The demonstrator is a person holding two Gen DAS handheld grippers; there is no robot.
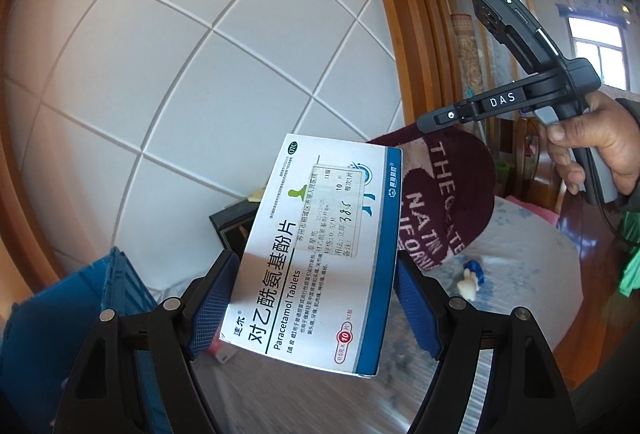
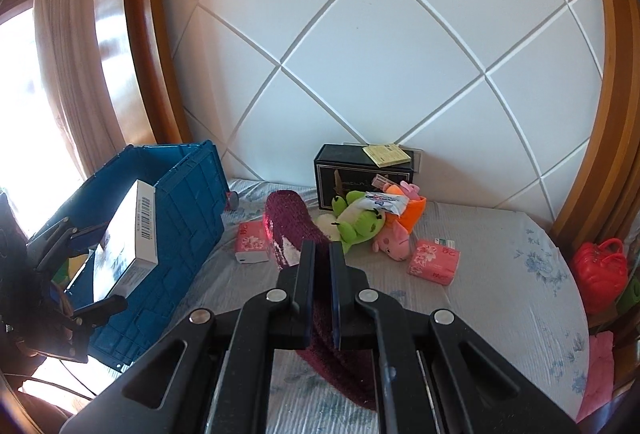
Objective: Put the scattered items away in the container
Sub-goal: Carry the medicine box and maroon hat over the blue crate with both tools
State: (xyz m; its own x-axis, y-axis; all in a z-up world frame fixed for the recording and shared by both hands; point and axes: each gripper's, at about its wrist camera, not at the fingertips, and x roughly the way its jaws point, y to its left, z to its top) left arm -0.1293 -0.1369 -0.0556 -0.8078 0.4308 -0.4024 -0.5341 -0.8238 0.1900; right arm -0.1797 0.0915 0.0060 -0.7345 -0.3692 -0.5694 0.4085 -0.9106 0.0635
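Left gripper (image 1: 312,298) pinching flat glossy cardboard tablet box (image 1: 320,254); right gripper (image 2: 322,254) pressed onto fuzzy maroon sock (image 2: 288,226).

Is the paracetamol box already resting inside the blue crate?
No, the left tool holds the paracetamol box in the air beside the blue crate.

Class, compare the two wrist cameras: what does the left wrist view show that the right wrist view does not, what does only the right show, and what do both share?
Only the left wrist view shows the printed front of the paracetamol box and the hand holding the right gripper.

Only the right wrist view shows the green frog toy, pink pig toy and red bag.

Both show the blue crate, the maroon sock pinched by the right gripper, the black box and the bedsheet.
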